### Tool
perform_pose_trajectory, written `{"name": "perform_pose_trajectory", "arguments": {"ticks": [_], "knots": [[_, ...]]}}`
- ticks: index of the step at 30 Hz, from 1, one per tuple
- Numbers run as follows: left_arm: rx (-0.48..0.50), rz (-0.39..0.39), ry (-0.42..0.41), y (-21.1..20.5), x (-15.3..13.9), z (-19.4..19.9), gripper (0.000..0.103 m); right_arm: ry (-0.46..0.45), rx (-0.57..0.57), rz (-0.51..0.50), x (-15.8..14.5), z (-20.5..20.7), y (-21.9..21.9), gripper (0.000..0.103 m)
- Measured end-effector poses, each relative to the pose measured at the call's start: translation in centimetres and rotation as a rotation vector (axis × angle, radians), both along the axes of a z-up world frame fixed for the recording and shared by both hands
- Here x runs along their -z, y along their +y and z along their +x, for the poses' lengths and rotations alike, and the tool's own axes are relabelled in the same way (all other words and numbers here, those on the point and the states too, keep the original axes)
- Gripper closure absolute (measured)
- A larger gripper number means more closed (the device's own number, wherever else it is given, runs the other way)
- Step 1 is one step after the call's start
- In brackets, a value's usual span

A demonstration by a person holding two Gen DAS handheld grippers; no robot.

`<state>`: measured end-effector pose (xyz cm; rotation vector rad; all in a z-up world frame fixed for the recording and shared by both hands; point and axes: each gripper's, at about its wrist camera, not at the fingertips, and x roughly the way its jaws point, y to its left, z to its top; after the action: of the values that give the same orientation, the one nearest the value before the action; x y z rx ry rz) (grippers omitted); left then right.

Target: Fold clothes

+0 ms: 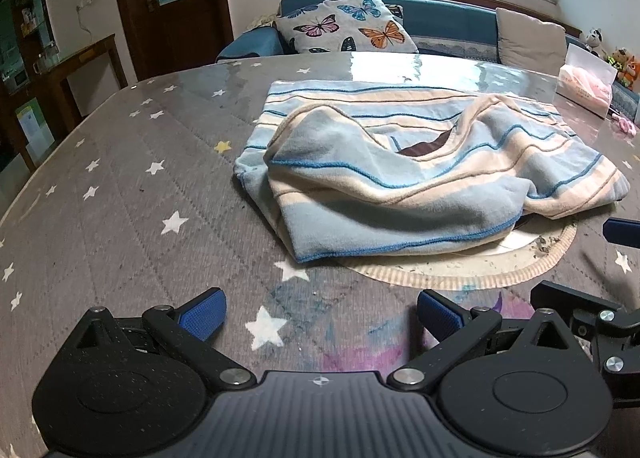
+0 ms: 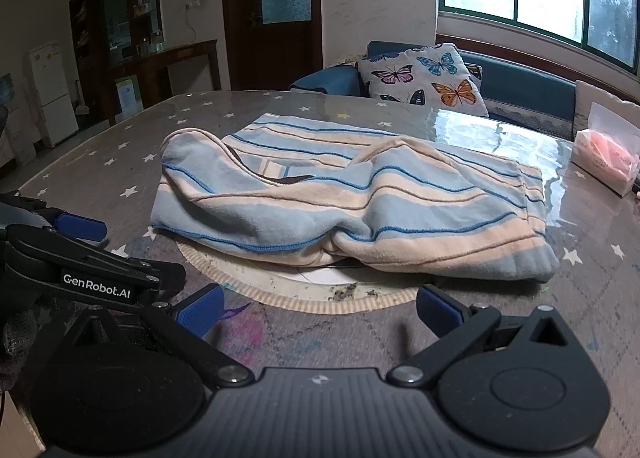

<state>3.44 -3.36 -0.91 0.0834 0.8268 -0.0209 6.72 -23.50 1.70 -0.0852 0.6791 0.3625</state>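
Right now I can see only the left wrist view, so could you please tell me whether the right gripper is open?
Observer: Yes, the right gripper is open and holds nothing.
Operator: Thank you. Is it touching the striped garment?
Observer: No. The striped garment lies just ahead of it, and a strip of the round mat shows between the two.

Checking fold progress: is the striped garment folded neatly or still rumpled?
Partly folded, rumpled: the striped garment lies doubled over in a lumpy heap with raised humps, its upper layer uneven.
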Motion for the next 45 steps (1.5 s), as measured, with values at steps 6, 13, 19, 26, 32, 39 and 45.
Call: {"name": "perform_pose_trajectory", "arguments": {"ticks": [6,13,19,26,32,39,45], "knots": [[0.006,0.000,-0.032,0.4,-1.3,0.6,0.000,-0.005,-0.007,-0.007,-0.4,0.8,0.0,0.000],[-0.004,0.005,-0.096,1.3,-3.6,2.1,0.000,-0.024,-0.010,-0.021,-1.8,2.9,-0.6,0.002],[-0.009,0.025,-0.139,2.0,-4.8,4.2,0.001,-0.012,0.029,-0.011,-2.6,6.5,-1.9,0.013],[0.063,0.003,-0.143,2.4,-5.5,6.3,0.005,0.013,0.063,0.010,-3.2,11.7,-3.0,0.026],[0.143,0.000,-0.113,1.8,-4.6,7.2,0.013,0.076,0.070,0.067,-2.3,16.1,-3.2,0.042],[0.212,-0.033,-0.061,1.5,-3.7,8.0,0.051,0.131,0.050,0.066,-0.6,17.5,-2.8,0.081],[0.228,-0.070,-0.077,1.8,-4.1,7.1,0.077,0.099,0.057,0.099,-1.7,15.9,-3.4,0.097]]}}
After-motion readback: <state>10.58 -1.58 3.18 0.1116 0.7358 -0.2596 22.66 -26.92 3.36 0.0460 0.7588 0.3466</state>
